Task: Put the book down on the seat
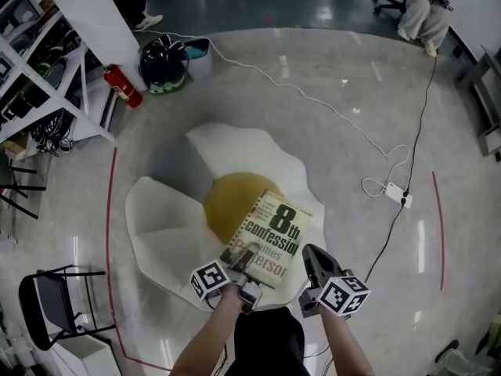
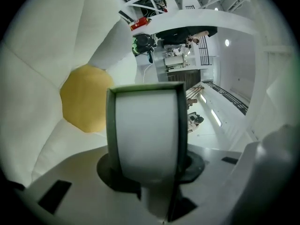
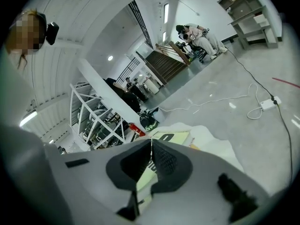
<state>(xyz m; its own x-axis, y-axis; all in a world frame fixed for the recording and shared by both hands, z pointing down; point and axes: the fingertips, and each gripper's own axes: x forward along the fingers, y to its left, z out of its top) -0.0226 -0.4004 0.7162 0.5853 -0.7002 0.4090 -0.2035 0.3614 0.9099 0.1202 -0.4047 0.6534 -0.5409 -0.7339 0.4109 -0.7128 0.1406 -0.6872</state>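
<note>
The book [image 1: 270, 240], a pale-green paperback with its cover up, hangs over the front of the seat [image 1: 164, 218], a white petal-shaped cushion with a yellow centre [image 1: 227, 202]. My left gripper [image 1: 246, 276] is shut on the book's near corner. In the left gripper view the book [image 2: 146, 125] stands edge-on between the jaws, white pages showing, in the left gripper [image 2: 147, 167], with the yellow centre [image 2: 84, 97] behind it. My right gripper [image 1: 311, 252] is just right of the book, shut and empty. Its tips meet in the right gripper [image 3: 151, 143] view, with the book [image 3: 172, 137] beyond.
A red fire extinguisher [image 1: 123, 86] and a black bag [image 1: 163, 63] lie beyond the seat. A white cable runs to a power strip [image 1: 395, 193] at the right. A black chair [image 1: 51, 300] stands at the left, near a white rack [image 1: 47, 69]. A seated person [image 1: 419, 6] is far off.
</note>
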